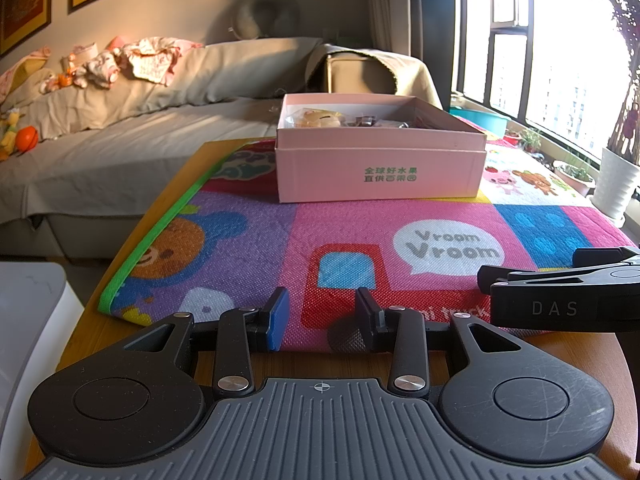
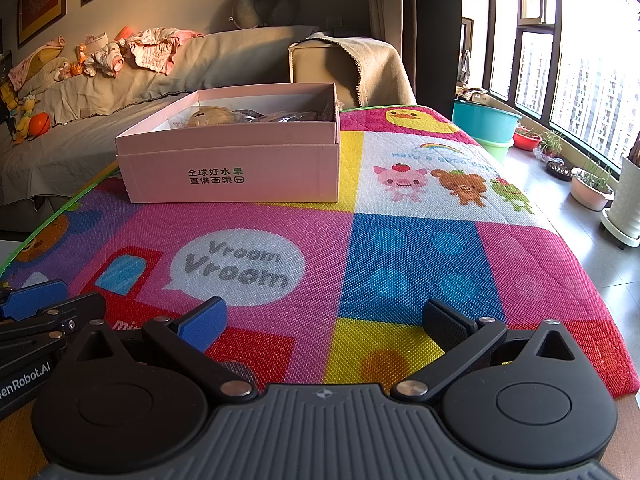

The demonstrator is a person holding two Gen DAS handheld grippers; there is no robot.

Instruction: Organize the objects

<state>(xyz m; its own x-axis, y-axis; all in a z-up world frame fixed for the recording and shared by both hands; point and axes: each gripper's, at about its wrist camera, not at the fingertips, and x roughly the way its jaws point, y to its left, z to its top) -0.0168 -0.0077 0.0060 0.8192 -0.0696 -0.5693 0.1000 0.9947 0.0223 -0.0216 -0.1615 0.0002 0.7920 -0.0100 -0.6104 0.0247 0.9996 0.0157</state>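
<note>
An open pink cardboard box with green print stands on the colourful play mat, well ahead of both grippers. Inside it lie a tan plush toy and some dark wrapped items, partly hidden by the box wall. My left gripper hovers low over the mat's near edge, its jaws partly apart with nothing between them. My right gripper stands wide open and empty over the mat. Each gripper shows at the edge of the other's view.
The mat covers a wooden table. A grey-covered sofa with clothes and toys lies behind and left. A white object sits at the near left. Basins and plant pots line the window floor on the right.
</note>
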